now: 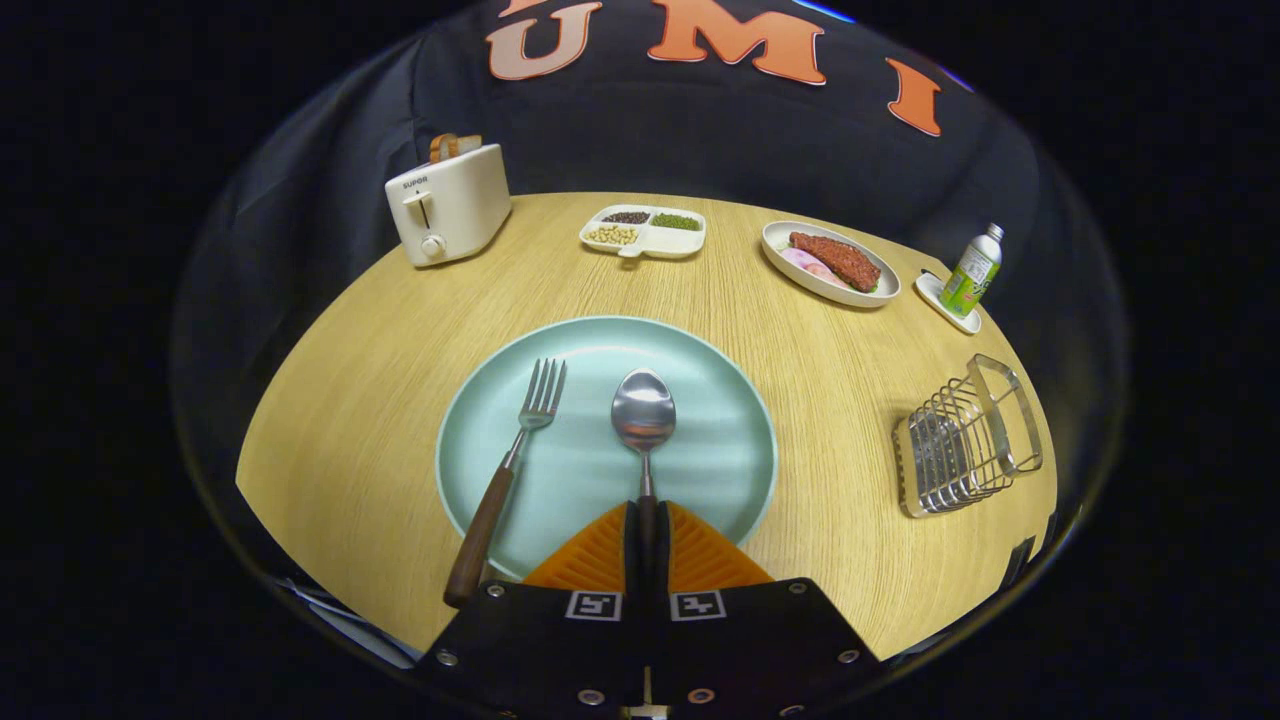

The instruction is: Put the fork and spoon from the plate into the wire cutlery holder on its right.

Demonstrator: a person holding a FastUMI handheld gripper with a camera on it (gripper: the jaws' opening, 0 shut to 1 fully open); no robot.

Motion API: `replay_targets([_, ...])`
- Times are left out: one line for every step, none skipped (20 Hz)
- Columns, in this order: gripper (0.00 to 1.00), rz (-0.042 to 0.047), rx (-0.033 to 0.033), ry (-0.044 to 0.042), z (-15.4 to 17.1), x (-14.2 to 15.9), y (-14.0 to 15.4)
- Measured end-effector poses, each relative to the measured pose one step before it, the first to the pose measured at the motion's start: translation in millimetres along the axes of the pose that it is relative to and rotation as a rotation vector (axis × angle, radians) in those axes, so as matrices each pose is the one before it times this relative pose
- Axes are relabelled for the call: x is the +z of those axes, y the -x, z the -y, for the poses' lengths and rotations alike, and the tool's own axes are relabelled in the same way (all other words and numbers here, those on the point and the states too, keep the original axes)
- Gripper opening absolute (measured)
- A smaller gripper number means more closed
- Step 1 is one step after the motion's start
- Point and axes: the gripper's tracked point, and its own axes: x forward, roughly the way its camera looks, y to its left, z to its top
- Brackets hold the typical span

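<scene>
We see our hand-held gripper [647,520] clamped on one spoon [644,425], bowl pointing away; one fork [505,478] lies alongside on the plate [720,400], tines away.

Our hand-held gripper [647,520] has a broad black body that widens away from its fingers. Round silver screws dot that body along both slanted edges and near its rear. Just behind the fingers sit two small square black-and-white markers, one on each side of the centre slot. The fingers [590,560] are wedge-shaped with fine ribbing across their faces.
</scene>
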Motion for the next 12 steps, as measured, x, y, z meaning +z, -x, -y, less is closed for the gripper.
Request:
replay_targets([0.03,0.00572,0.00257,0.00414,7.36,5.45,8.87])
replay_targets([0.03,0.00017,0.00115,0.00598,9.12,6.24,8.73])
replay_targets([0.03,-0.00333,0.00019,0.00025,9.61,4.50,9.54])
replay_targets([0.03,0.00370,-0.00131,-0.00431,11.04,7.59,9.83])
replay_targets([0.03,-0.00442,0.00275,-0.00077,12.40,5.04,8.88])
replay_targets([0.03,-0.00797,-0.00231,-0.00278,13.66,4.19,9.66])
replay_targets([0.03,-0.01122,-0.00446,0.00038,14.77,3.71,9.55])
replay_targets([0.03,-0.01650,-0.00713,0.00446,15.72,2.28,9.50])
replay_targets([0.03,-0.01332,-0.00603,0.00794,13.89,2.65,7.19])
replay_targets([0.03,-0.01189,-0.00764,0.00822,13.67,3.00,8.52])
replay_targets([0.03,-0.01992,-0.01351,0.01581,13.56,0.01,4.43])
replay_targets([0.03,-0.02003,-0.01414,0.00967,13.35,0.20,4.88])
